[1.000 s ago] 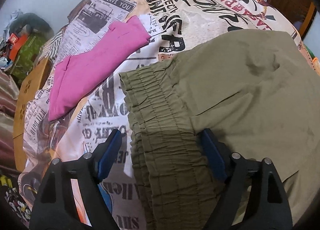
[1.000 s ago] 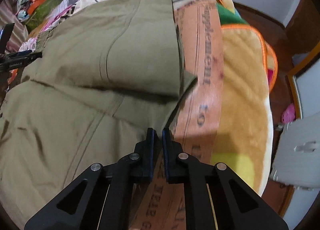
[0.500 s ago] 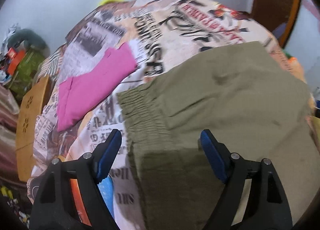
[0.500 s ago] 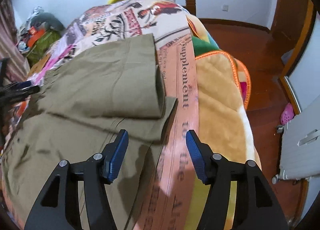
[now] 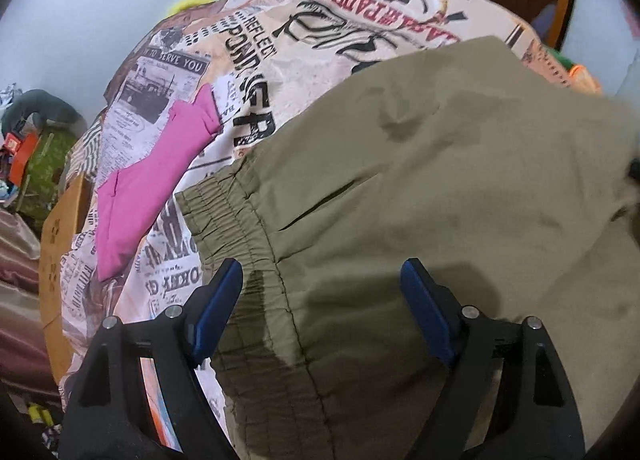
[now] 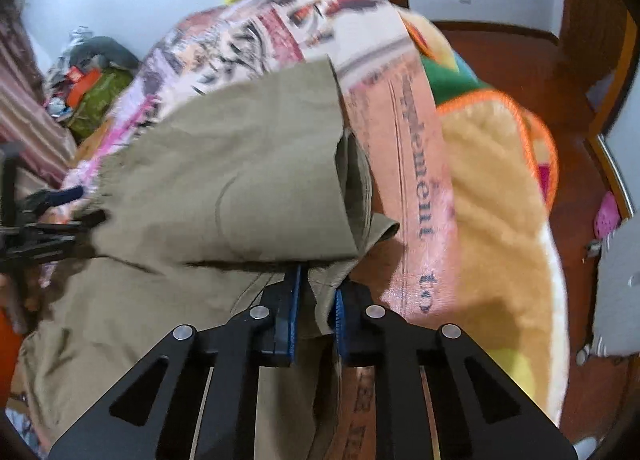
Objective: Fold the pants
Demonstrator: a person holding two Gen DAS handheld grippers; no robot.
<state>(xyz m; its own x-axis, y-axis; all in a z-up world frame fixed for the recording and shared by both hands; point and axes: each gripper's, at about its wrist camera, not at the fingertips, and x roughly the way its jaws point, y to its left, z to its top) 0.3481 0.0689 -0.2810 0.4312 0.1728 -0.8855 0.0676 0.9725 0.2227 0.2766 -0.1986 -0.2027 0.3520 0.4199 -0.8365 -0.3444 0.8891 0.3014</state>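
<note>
Olive green pants [image 5: 440, 195] lie folded on the newspaper-print bedspread [image 5: 304, 31]. Their elastic waistband [image 5: 228, 215] is at the left in the left wrist view. My left gripper [image 5: 322, 300] is open, with its fingers hovering over the waistband end. In the right wrist view the pants [image 6: 224, 187] lie with a leg folded over, its cuff open at the right. My right gripper [image 6: 314, 300] is shut on the lower layer's leg hem, with cloth between its blue pads. The left gripper [image 6: 48, 219] shows at the far left.
A folded pink garment [image 5: 160, 175] lies left of the pants on the bed. A cardboard box [image 5: 60, 244] and clutter stand beside the bed at left. A yellow plush blanket [image 6: 492, 199] hangs over the bed's right edge above a wooden floor [image 6: 512, 55].
The right gripper opened half a second ago and has closed again on the leg hem. The left gripper, open throughout, has moved over the waistband.
</note>
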